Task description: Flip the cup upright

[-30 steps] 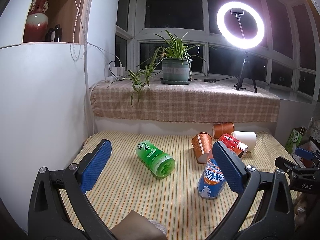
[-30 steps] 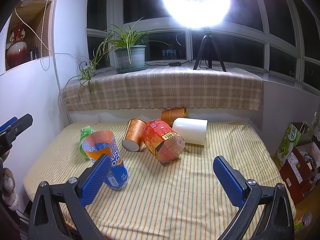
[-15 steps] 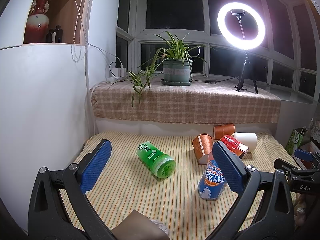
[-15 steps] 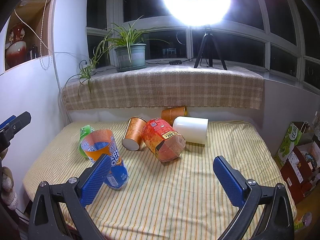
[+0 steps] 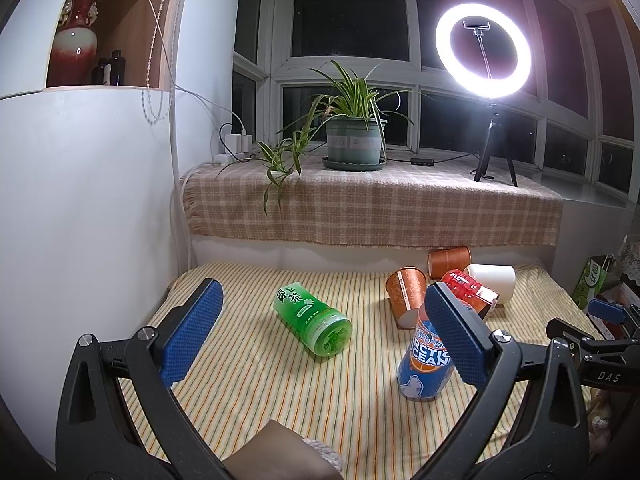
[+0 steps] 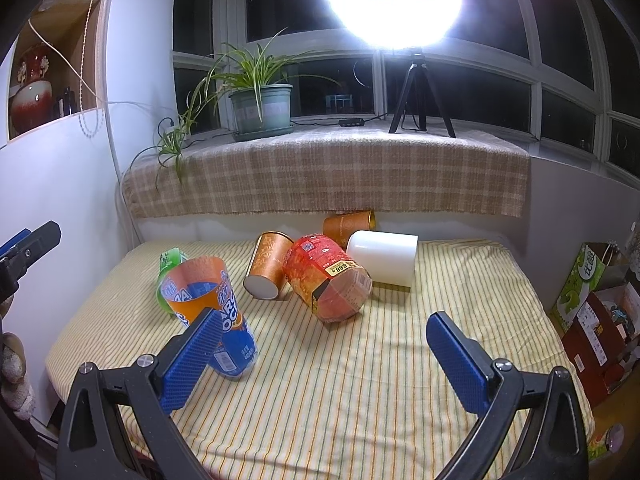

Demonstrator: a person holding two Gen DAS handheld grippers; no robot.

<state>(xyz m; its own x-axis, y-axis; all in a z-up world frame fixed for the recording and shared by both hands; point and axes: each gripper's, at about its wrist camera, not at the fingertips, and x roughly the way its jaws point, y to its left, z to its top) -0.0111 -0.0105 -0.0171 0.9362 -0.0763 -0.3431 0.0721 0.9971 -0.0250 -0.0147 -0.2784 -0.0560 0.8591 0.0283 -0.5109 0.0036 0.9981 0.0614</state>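
your left gripper (image 5: 324,332) and right gripper (image 6: 324,354) were spread wide, empty; the blue-orange cup (image 6: 212,312) stood mouth-up, tilted; the green cup (image 5: 312,318) lay sideways.

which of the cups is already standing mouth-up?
The blue-and-orange Arctic Ocean cup: it stands with its open mouth up. The green cup, red cup, white cup and both copper cups lie tipped over.

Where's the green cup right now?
In the left wrist view the green cup lies on its side mid-table, between the open left gripper fingers, left of the blue-orange cup.
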